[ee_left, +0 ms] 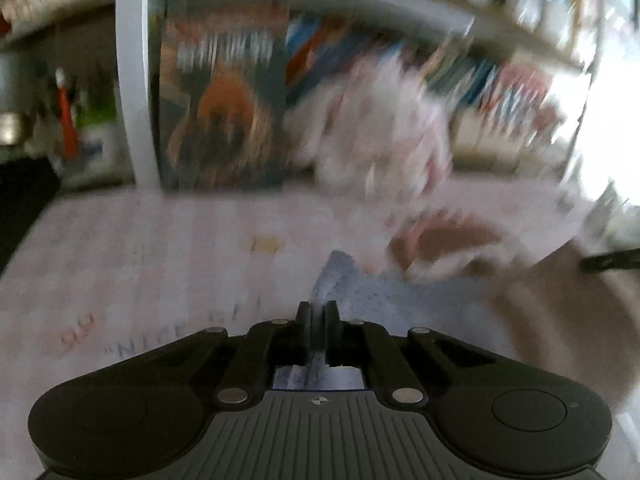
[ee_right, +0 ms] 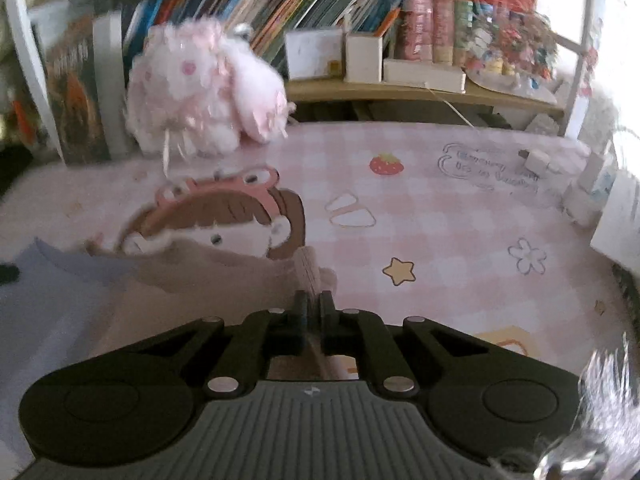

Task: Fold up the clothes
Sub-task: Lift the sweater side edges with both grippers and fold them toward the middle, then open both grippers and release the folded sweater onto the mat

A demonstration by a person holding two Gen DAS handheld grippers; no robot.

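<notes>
A garment of pale blue cloth (ee_left: pixel 400 300) and beige cloth (ee_left: pixel 560 312) lies over the pink checked table cover (ee_left: pixel 140 248); this view is badly blurred. My left gripper (ee_left: pixel 318 310) is shut on a bunched edge of the blue part. In the right wrist view my right gripper (ee_right: pixel 314 300) is shut on a ribbed beige edge (ee_right: pixel 306 268) of the same garment. The beige cloth (ee_right: pixel 208 268) stretches left toward the blue part (ee_right: pixel 52 300), low over the cover (ee_right: pixel 460 240).
A pink plush toy (ee_right: pixel 200 88) sits at the back of the table, before a shelf of books (ee_right: pixel 304 4) and white boxes (ee_right: pixel 362 58). A white upright post (ee_left: pixel 134 80) stands at the back left. Small white items (ee_right: pixel 580 184) crowd the right edge.
</notes>
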